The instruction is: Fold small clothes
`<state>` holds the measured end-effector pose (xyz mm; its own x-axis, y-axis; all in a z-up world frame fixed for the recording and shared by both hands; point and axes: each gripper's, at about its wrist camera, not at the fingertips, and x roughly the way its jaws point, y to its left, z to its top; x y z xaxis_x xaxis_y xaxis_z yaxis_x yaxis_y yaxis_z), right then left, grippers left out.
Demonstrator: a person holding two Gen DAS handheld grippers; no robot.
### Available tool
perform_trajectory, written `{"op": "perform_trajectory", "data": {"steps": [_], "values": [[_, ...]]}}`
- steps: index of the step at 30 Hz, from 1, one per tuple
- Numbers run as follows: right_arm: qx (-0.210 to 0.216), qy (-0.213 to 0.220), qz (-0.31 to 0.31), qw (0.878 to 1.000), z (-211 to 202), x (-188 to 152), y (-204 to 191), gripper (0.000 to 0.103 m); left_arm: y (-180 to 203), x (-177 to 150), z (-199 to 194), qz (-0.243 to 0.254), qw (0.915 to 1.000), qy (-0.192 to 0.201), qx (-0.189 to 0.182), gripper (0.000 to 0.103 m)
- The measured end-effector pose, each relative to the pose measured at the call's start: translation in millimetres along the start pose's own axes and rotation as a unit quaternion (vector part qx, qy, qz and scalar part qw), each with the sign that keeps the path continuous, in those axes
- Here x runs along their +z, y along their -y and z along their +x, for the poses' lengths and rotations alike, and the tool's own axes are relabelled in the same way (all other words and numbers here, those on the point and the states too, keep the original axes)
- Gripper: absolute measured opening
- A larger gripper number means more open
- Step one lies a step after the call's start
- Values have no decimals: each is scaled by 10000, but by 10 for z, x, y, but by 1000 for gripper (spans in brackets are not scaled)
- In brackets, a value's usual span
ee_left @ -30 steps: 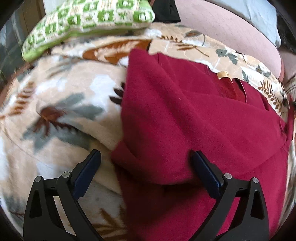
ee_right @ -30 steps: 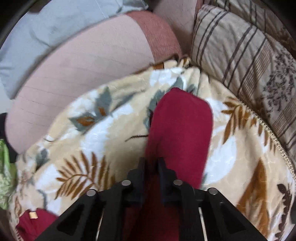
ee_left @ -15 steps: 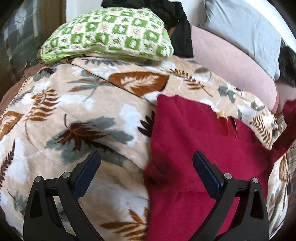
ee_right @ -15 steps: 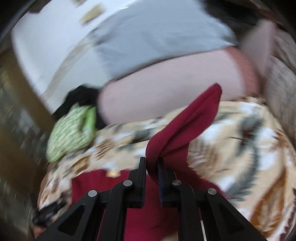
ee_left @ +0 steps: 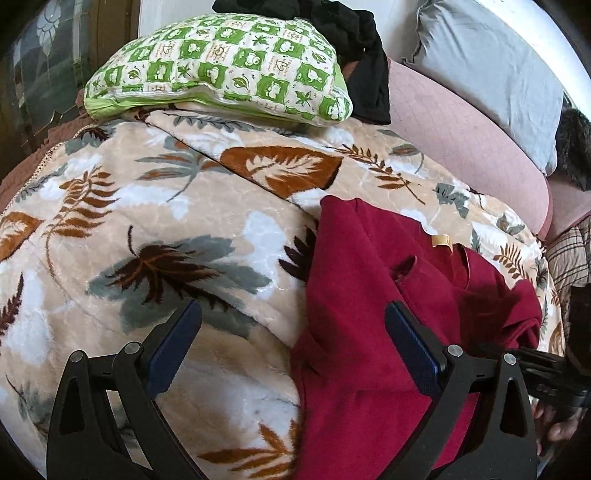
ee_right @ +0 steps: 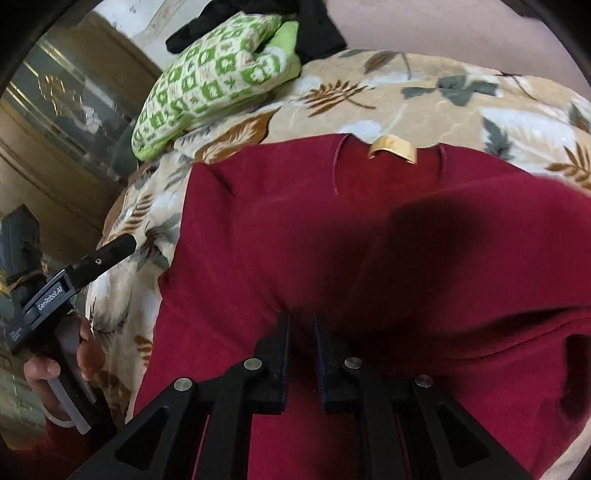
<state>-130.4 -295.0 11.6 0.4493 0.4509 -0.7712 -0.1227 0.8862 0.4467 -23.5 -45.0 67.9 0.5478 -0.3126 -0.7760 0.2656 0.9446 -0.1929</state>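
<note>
Left wrist view. Your left gripper (ee_left: 291, 354) stands wide open and holds nothing. Its right finger (ee_left: 413, 347) hangs over the dark red sweatshirt (ee_left: 369, 295), its left finger (ee_left: 173, 343) over the leaf-print blanket (ee_left: 166, 206), so the garment's left edge runs between them; whether either pad touches cloth cannot be told. The sweatshirt lies on the blanket to the right of centre, collar tag (ee_left: 440, 240) towards the pink bolster (ee_left: 461, 129), with a green checked pillow (ee_left: 221, 66) and black clothing (ee_left: 354, 33) beyond. At the right border the right gripper (ee_left: 532, 363) shows only in part.

Right wrist view. Your right gripper (ee_right: 301, 328) is almost closed, its jaws pinching a fold of the red fabric that comes across the body of the sweatshirt (ee_right: 295, 229). The tag (ee_right: 393, 149) marks the neckline at the far edge. At left, the left gripper (ee_right: 118, 245) reaches in over the blanket (ee_right: 443, 92), held by a hand (ee_right: 70, 365).

Handling, as a judgement. The fabric looks soft, thick and limp: light to lift, not fragile, apt to sag and bunch. Take hold at hems, cuffs or shoulder seams, where doubled layers give the pads purchase.
</note>
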Motion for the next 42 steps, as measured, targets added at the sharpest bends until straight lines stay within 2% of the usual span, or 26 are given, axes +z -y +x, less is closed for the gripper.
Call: {"op": "perform_trajectory", "data": {"steps": [3,5,6,8,13,16,21,25,26,27,28,29,30,31,33,35,38,42], "values": [[-24,231,-6,9997,-270,-82,4,21,70,-28,18,46,10000,-18,-67,100],[-89,327,34,9994,-385,-151,-27,37,157,-49,21,191,9998,-5,-70,100],[-82,401,79,9991,-460,-194,3,40,201,-61,22,267,9996,5,-48,100],[-53,495,190,9986,-580,-290,51,40,307,-78,37,411,9992,12,-28,100],[-328,727,455,9958,-845,-460,261,40,572,-30,98,570,9981,63,-235,100],[-438,747,606,9944,-958,-521,437,40,728,38,218,663,9976,72,-172,100],[-399,821,811,9925,-1100,-611,697,40,960,183,608,712,9972,-217,-28,100],[-350,849,882,9919,-1127,-664,791,41,1111,170,893,1071,9924,-546,254,100],[-342,851,888,9918,-1127,-671,805,41,1149,143,963,1194,9902,-673,281,97],[-333,862,905,9916,-1129,-681,825,41,1166,123,988,1248,9891,-729,275,89],[-334,880,927,9912,-1133,-689,845,41,1191,102,997,1302,9882,-752,275,70],[-337,896,939,9910,-1138,-700,860,41,1216,85,977,1365,9876,-716,303,43],[-350,928,950,9905,-1151,-704,882,41,1245,80,940,1421,9871,-671,306,32],[-383,969,958,9899,-1165,-706,894,41,1264,89,887,1455,9870,-645,223,8],[-508,1029,945,9889,-1196,-697,924,41,1258,133,758,1395,9884,-605,22,8],[-734,1087,909,9872,-1222,-681,921,41,1192,220,499,1333,9906,-295,-79,3],[-1423,1121,699,9810,-1236,-637,898,41,962,339,178,1011,9948,59,-83,3],[-2098,945,475,9720,-1142,-570,956,41,759,341,81,880,9961,67,-8,3]]}}
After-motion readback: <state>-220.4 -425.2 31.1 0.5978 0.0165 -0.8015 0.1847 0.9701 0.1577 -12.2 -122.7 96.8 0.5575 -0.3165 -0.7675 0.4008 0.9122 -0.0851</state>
